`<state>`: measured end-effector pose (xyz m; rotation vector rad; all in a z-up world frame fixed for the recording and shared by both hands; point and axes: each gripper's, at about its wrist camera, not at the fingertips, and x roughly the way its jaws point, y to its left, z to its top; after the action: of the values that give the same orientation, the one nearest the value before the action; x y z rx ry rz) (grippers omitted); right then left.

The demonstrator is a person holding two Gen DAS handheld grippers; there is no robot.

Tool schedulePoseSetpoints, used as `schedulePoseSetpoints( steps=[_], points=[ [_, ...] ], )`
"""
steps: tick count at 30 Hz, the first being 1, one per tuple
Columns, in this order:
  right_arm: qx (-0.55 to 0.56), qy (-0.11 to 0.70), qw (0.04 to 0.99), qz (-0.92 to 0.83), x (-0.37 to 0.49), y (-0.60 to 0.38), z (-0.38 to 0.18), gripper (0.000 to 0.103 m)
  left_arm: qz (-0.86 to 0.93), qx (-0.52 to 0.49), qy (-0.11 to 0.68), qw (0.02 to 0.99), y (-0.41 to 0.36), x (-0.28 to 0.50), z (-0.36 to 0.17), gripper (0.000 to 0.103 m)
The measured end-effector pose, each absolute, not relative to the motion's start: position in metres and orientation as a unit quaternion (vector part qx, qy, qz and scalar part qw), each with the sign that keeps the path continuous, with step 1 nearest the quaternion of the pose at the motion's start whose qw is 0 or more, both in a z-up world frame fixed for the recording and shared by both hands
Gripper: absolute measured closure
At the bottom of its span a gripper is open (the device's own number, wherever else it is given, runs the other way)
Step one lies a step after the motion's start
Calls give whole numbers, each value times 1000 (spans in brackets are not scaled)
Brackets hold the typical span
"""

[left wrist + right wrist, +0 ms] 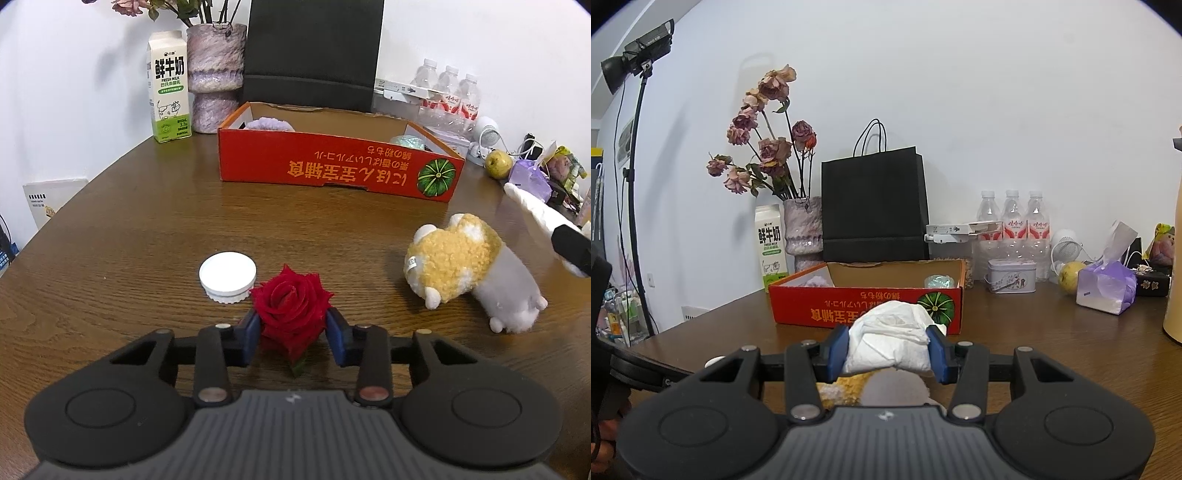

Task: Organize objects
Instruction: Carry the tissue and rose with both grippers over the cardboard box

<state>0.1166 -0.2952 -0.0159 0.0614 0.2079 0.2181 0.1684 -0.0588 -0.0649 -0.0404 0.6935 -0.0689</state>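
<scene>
My left gripper is shut on a red rose head, low over the brown table. A white round lid lies just left of the rose. A yellow and grey plush toy lies on its side to the right. My right gripper is shut on a crumpled white tissue, held above the plush toy. That tissue also shows at the right edge of the left wrist view. The red cardboard box stands behind, open, with a purple thing and a pale green thing inside.
Behind the box stand a milk carton, a vase of dried roses, a black paper bag, water bottles, a small tin, a pear and a tissue pack. A lamp stand stands at left.
</scene>
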Motion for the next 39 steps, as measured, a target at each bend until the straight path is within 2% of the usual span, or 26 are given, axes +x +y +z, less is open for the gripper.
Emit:
schedulePoseSetpoints(
  steps=[12,39],
  points=[
    [24,104,988,108,118,-291,-15,59,-44,-20,322,946,-60,164,-53,73],
    [17,84,988,129,164,-260,29,58,-52,-33,241,968,-64,200,10,73]
  ],
)
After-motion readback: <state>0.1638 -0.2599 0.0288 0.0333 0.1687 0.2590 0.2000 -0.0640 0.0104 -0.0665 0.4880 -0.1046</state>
